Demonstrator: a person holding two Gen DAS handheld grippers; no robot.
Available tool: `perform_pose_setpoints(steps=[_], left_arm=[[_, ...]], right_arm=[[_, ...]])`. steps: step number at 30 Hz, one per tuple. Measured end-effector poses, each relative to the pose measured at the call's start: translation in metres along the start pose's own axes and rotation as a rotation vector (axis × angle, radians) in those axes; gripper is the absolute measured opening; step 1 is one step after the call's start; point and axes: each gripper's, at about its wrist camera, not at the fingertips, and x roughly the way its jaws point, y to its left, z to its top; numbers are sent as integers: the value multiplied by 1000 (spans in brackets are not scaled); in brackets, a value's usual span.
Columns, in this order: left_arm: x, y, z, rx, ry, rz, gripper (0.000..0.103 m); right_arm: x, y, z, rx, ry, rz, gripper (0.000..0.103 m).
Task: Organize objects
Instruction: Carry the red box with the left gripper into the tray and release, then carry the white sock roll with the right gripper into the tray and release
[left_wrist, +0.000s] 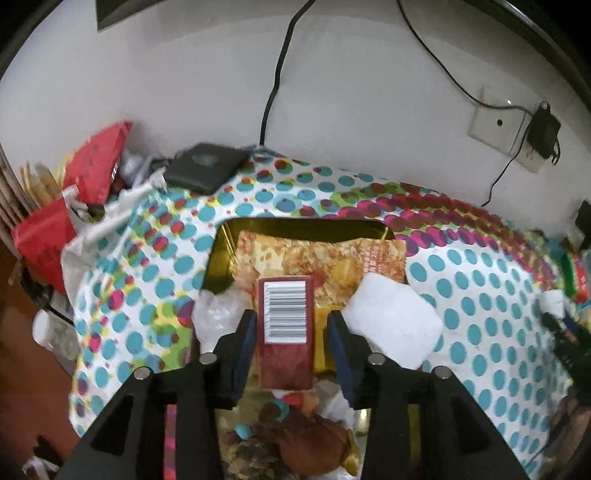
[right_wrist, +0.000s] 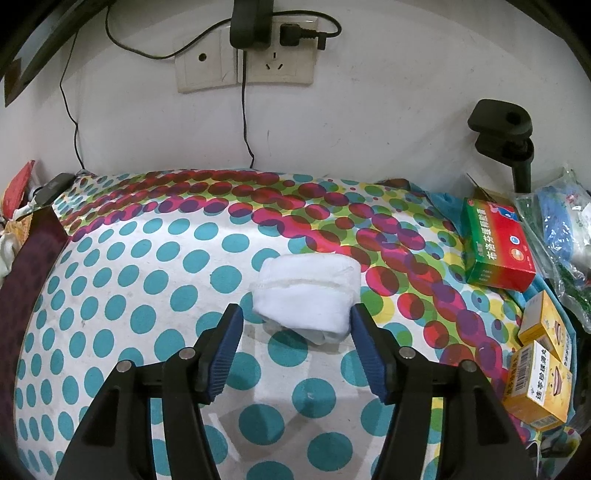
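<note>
Black arms with blue pads frame both views. Between the pads of the left claw (left_wrist: 291, 332) stands a small dark red cardboard box (left_wrist: 286, 332) with a white barcode label facing the camera; the left pad touches it, the right pad stands clear, so the claw is released. Behind it, at 12 o'clock, an open gold metal tin (left_wrist: 295, 230) holds a yellow-orange printed snack bag (left_wrist: 325, 258). A white folded packet (left_wrist: 393, 321) leans at 2 o'clock.

On the counter's dotted cloth (right_wrist: 147, 295), the right claw (right_wrist: 297, 325) is released around a white rolled cloth bundle (right_wrist: 306, 291), not pressing it. At 3 o'clock lies a green and red medicine box (right_wrist: 495, 251) with Chinese writing, and two yellow boxes (right_wrist: 539, 387) with a barcode.
</note>
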Motion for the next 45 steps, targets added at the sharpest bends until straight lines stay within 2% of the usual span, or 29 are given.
perform_pose_setpoints(steps=[5,12,14,18,23,29,31,33,36,38,40,45], left_arm=[[-13,1,-4,1,-28,-2,41],[-53,0,-15,-4,-123,39,41],[-65,-1,-23,-17,-134,41,41],[-86,-7,-45,-14,-139,44,41],[-103,-1,-70,-65,-122,13,41],[-115,22,-94,-153,-126,17,41],[-117,27,-99,-154,-131,16,41],[-116,32,-99,-151,-126,47,41],[-117,39,-101,-153,-125,39,41],[-117,45,-102,-169,-113,28,41],[-119,50,-106,-184,-119,15,41],[-125,61,-116,-206,-110,-15,41]], right_arm=[[1,1,0,1,3,-6,59],[1,1,0,1,10,-11,59],[1,1,0,0,7,-11,55],[-1,-3,0,11,-3,-7,50],[-3,-7,1,27,-15,21,37],[-7,-4,2,20,-27,58,32],[-9,-3,2,16,-33,62,32],[-9,-2,2,15,-36,64,31],[-11,2,2,3,-39,68,31],[-13,4,5,26,-25,92,26],[-30,16,12,15,-51,123,9],[-82,71,28,-87,-127,233,10]])
